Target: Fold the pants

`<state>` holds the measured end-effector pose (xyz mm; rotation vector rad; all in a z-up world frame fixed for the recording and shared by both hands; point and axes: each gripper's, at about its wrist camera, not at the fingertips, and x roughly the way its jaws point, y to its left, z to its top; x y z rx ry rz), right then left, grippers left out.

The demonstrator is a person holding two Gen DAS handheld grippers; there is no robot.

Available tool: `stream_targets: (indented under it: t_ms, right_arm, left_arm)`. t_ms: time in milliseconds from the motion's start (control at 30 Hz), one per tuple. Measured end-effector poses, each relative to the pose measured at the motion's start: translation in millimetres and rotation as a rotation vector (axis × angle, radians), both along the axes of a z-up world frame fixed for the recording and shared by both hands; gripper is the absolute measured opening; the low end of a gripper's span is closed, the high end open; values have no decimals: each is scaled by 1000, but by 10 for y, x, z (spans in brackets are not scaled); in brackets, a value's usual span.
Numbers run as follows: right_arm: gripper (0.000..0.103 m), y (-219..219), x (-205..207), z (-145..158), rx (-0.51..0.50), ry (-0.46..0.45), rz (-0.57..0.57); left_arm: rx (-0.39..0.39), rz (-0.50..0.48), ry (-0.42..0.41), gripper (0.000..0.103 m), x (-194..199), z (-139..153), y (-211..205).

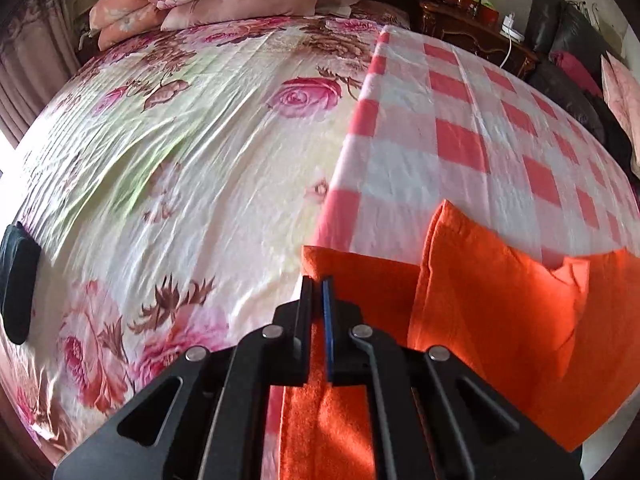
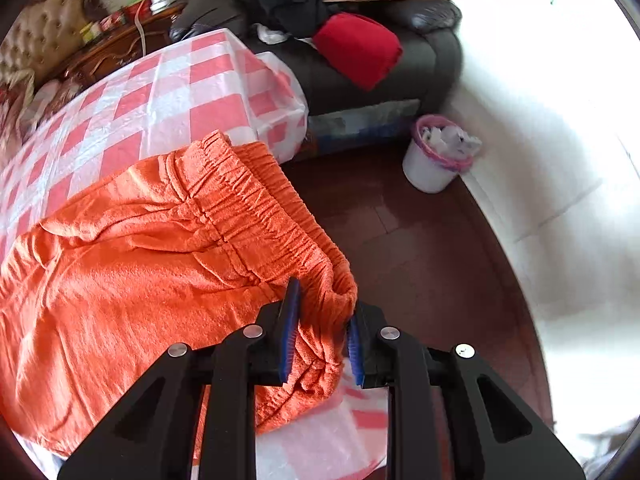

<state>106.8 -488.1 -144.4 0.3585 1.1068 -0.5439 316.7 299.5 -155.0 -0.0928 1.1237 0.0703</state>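
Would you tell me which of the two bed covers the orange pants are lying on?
The pink-and-white checked cover, not the floral sheet beside it: the orange pants rest entirely on its squares.

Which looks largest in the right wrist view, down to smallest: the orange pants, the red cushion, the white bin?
1. orange pants, by far the largest, though they are also nearest the camera.
2. red cushion.
3. white bin.
The cushion and bin look close in size, so their order is unsure.
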Motion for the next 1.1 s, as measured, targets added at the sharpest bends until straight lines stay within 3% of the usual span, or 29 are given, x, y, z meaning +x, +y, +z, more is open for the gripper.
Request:
stream_targets:
  t_ms: [100, 133, 167, 233, 267, 333, 433, 567, 600, 633, 667, 733, 867, 933, 967, 1033, 1100]
  right_arm:
    - [23, 129, -127, -15, 10, -55, -56]
    - [24, 168, -160, -19, -1, -69, -66]
    - [24, 209, -201, -29, -14, -85, -74]
    - [28, 257, -237, -49, -27, -96, -76]
    - [29, 284, -236, -63, -44, -95, -66]
    - [30, 323, -228, -67, -69, -85, -49]
    - [30, 296, -212, -61, -49, -70, -58]
    - [30, 334, -201, -66, -68, -55, -53]
    - [31, 345, -207, -71, -77, -55, -52]
    - [31, 346, -210, -73, -82, -55, -55]
    - [32, 336, -209, -74, -86, -50, -63]
    - [44, 286, -216, -62, -84, -34, -89]
    - [48, 308, -240, 41, -88, -24, -87]
    - [61, 397, -232, 56, -170, 2, -68]
    - [62, 437, -222, 44, -202, 16, -64]
    - [62, 447, -231, 30, -201, 24, -64]
    - [62, 445, -241, 51, -199, 25, -66]
  left_arm:
    - [-8, 96, 16, 19, 283, -29, 174]
    - [-53, 112, -5, 24, 257, 19, 223]
    - [-155, 111, -63, 27, 172, 109, 281]
    - [-297, 60, -119, 35, -2, 204, 293]
    - [-329, 17, -118, 36, -64, 216, 250]
    - [-322, -75, -102, 37, -147, 188, 112]
    - [-277, -124, -57, 37, -57, 68, -4]
    - [-321, -166, 37, 35, 153, -131, -147]
    - [-313, -201, 57, 31, 149, -147, -247]
    - [-294, -239, 71, 4, 172, -144, -327]
    - [-272, -250, 79, 4, 175, -128, -379]
    - [-239, -236, 49, 4, 134, 40, -357]
    - [-219, -155, -102, 4, -350, 612, -34]
    - [-212, -113, -75, 4, -482, 556, 138]
    - [-199, -95, -61, 4, -531, 467, 214]
    - [-248, -76, 2, 8, -595, 222, 367]
    - [-293, -34, 12, 13, -664, 42, 510]
